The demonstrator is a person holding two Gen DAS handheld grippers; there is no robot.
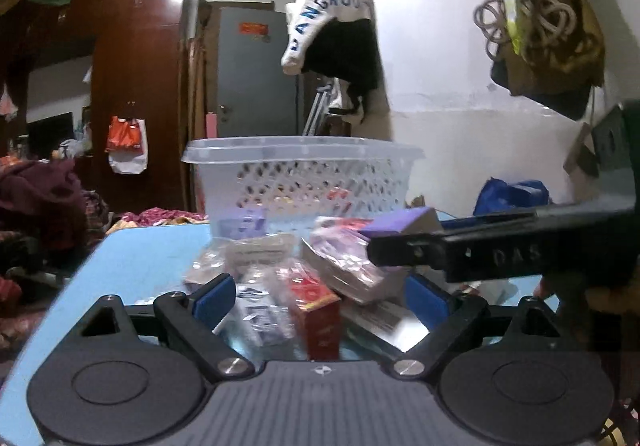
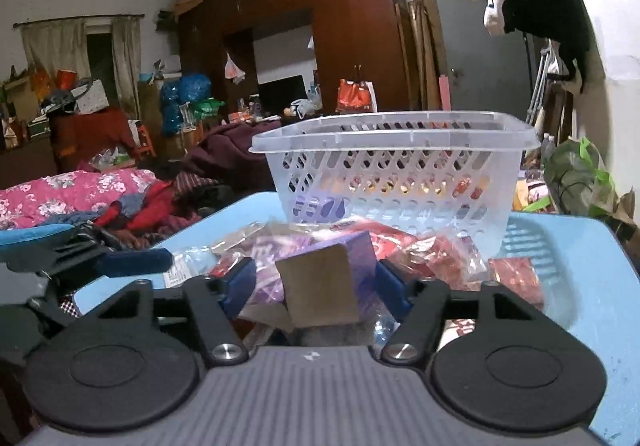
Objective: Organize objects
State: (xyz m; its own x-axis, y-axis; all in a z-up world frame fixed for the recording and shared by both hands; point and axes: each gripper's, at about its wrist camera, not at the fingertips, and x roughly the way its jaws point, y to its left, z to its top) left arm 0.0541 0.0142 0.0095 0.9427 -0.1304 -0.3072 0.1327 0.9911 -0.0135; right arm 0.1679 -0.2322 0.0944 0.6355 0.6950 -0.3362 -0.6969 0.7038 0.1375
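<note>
Pinched between the right gripper's [image 2: 316,280] blue pads, a purple box [image 2: 344,270] with a brown cardboard flap is held above the pile of packets [image 2: 436,254] on the blue table [image 2: 592,278]. The transfer step seems under way; next it likely needs carrying toward 12 o'clock and releasing over the clear plastic basket [image 2: 396,174], which already shows purple and red items through its lattice. The left gripper [image 1: 316,296] is spread wide around a red box [image 1: 320,320], not touching it.
</note>
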